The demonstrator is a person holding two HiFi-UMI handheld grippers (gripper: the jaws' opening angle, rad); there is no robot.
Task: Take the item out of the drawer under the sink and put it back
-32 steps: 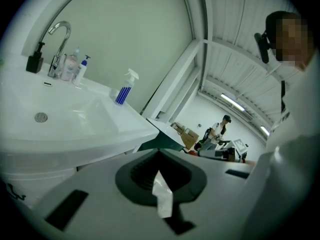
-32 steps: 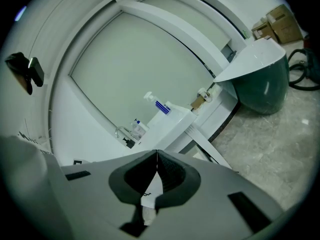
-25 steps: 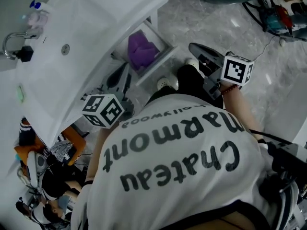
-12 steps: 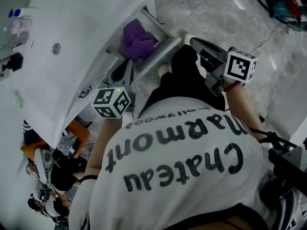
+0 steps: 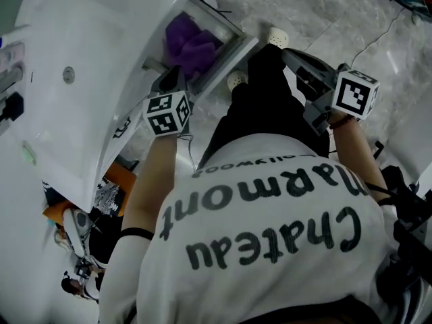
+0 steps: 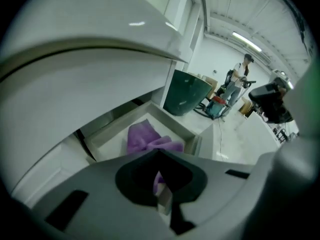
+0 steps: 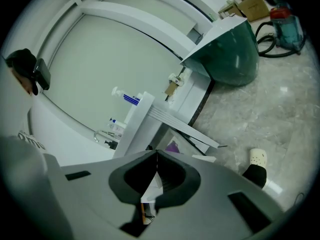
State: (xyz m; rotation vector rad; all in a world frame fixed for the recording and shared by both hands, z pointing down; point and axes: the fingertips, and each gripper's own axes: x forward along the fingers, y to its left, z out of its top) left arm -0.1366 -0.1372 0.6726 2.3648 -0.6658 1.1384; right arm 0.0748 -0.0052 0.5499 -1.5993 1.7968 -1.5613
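Observation:
A crumpled purple cloth (image 5: pixel 191 43) lies in the open white drawer (image 5: pixel 236 51) under the sink. In the left gripper view the cloth (image 6: pixel 144 137) sits just beyond the jaws, inside the drawer (image 6: pixel 120 129). My left gripper (image 5: pixel 171 81) hangs at the drawer's near side, pointing steeply down at it, with its jaws shut and empty (image 6: pixel 159 152). My right gripper (image 5: pixel 299 61) is held off to the right above the floor, apart from the drawer. Its jaws meet in a seam (image 7: pixel 156 154) with nothing between them. A sliver of the purple cloth (image 7: pixel 173 146) shows past them.
The white sink basin (image 5: pixel 81 79) overhangs the drawer. The person's shoes (image 5: pixel 275 36) stand on the marble floor beside the drawer front. A dark green tub (image 7: pixel 230 54) and cables lie farther off. A person (image 6: pixel 241 74) stands in the background.
The left gripper has dropped from beside the basin edge down to the open drawer and tipped further downward. The right gripper has sunk a little. The head view has shifted.

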